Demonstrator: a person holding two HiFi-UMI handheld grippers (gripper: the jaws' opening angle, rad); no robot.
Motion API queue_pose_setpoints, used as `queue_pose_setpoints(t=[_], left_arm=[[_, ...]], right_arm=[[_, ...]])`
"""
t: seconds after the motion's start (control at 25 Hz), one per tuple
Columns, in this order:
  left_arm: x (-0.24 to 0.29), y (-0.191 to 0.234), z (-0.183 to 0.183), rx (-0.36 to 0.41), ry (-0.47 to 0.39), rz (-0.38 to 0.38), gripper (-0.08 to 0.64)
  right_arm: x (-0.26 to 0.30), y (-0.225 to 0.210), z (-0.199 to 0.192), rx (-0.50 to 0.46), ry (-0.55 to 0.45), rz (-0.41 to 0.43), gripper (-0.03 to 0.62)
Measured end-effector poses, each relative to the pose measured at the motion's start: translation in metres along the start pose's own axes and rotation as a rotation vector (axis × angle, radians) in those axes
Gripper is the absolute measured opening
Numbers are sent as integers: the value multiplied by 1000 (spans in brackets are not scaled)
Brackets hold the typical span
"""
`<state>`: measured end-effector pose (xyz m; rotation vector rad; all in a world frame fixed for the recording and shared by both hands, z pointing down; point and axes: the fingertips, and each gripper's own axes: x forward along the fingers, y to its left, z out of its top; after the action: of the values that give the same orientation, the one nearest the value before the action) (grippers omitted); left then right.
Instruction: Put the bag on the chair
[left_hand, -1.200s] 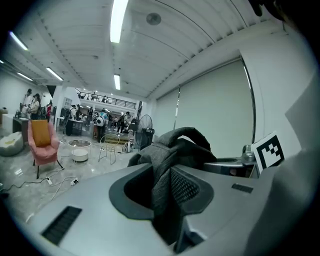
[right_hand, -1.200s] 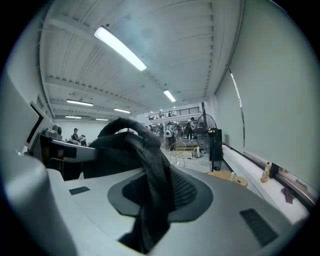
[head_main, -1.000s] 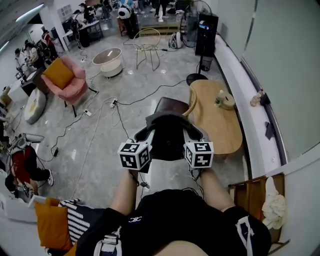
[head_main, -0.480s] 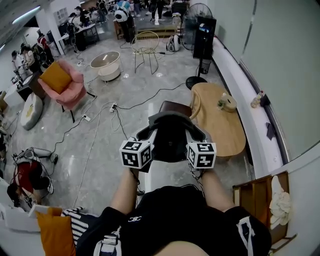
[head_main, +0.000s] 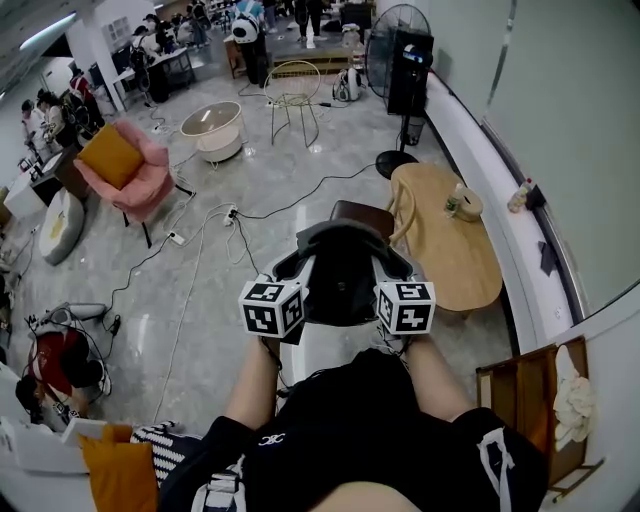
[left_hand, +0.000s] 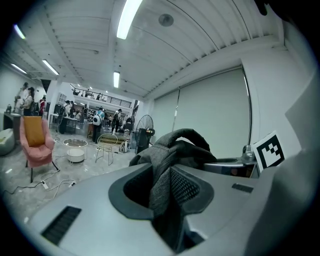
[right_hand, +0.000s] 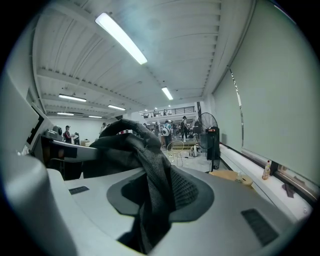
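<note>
The bag (head_main: 340, 280) has neared the chair (head_main: 365, 212); table (head_main: 450, 250) edge right, open floor (head_main: 200, 290) left.

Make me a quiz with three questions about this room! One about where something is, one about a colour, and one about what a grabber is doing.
1. Where is the wooden table compared with the bag?
A. On its right
B. On its left
C. On top of it

2. What colour is the cushion on the pink armchair?
A. Green
B. Orange
C. Blue

3. What is the left gripper doing?
A. Hanging wide open and empty
B. Holding a cup
C. Pinching the bag's grey fabric

Answers:
1. A, because the head view shows the table to the right of the bag.
2. B, because the cushion on the seat is plainly orange.
3. C, because the left gripper view shows grey cloth squeezed between its jaws.
</note>
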<state>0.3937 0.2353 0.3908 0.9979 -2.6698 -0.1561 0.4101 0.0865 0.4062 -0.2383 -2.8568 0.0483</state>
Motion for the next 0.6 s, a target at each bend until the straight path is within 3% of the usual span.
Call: queue_pose_setpoints(t=[0.32, 0.6], left_arm=[[51, 47, 2, -7, 17, 18, 106], [148, 96, 30, 6, 45, 26, 107]], right_arm=[[74, -11, -1, 12, 18, 31, 126], [175, -54, 20, 40, 33, 48, 127]])
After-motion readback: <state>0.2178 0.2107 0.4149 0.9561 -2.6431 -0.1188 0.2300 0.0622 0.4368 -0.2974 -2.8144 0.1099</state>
